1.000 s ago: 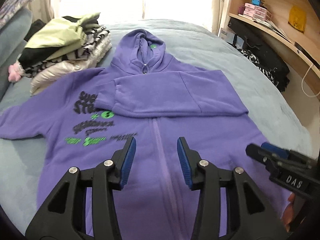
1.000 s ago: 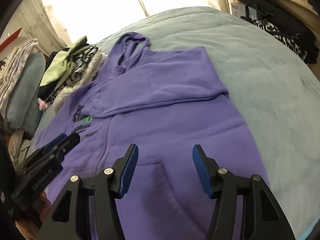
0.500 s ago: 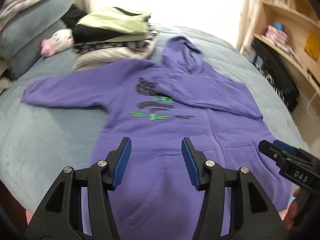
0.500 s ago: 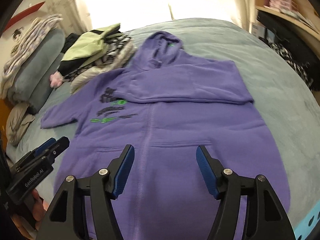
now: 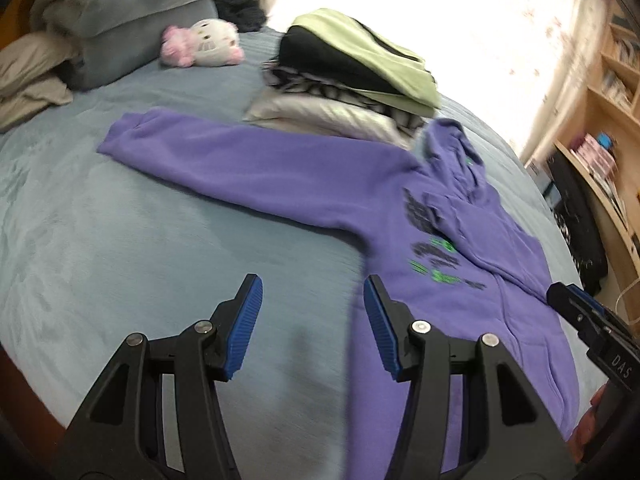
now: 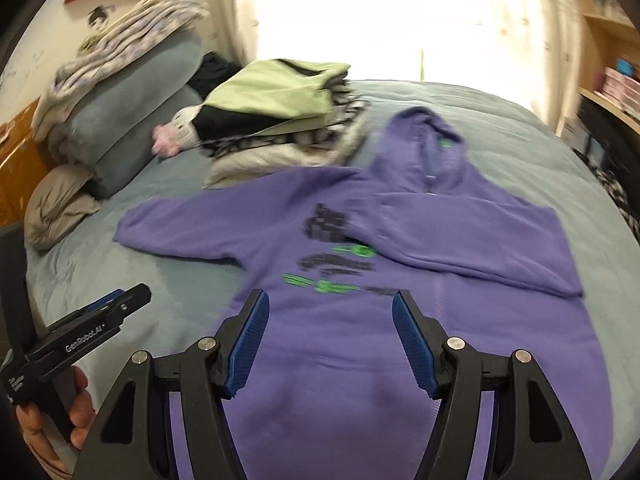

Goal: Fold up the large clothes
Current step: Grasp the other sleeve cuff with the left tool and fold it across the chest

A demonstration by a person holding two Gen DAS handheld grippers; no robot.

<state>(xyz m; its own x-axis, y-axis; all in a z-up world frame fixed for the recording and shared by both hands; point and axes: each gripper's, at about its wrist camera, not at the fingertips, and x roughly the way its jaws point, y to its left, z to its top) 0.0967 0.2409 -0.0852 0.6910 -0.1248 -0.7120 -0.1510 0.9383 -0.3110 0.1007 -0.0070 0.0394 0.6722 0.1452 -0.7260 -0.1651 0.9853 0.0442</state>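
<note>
Here, hoodie [image 6: 360, 344] flat — hood away, probably lengthwise from both tongs [image 5: 312, 328] [image 6: 330, 344] — spread, empty.

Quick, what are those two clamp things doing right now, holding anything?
Left gripper: open, holding nothing.
Right gripper: open, holding nothing.

Hoodie [image 6: 360, 320] on bed [image 6: 160, 280], before clothes pile [image 6: 280, 120]

Bare blue-grey bedspread [image 5: 132, 264] below outstretched hoodie sleeve [image 5: 240, 168]: wide free passage. Purple hoodie [image 6: 400, 320] flat, low. Stack of folded clothes [image 6: 280, 120] touching sleeve's far edge and hood, blocks far side. Plush toy [image 5: 208, 42] and pillows [image 5: 132, 12] crowd far left corner. Shelving [image 5: 608, 168] bounds right edge.
</note>
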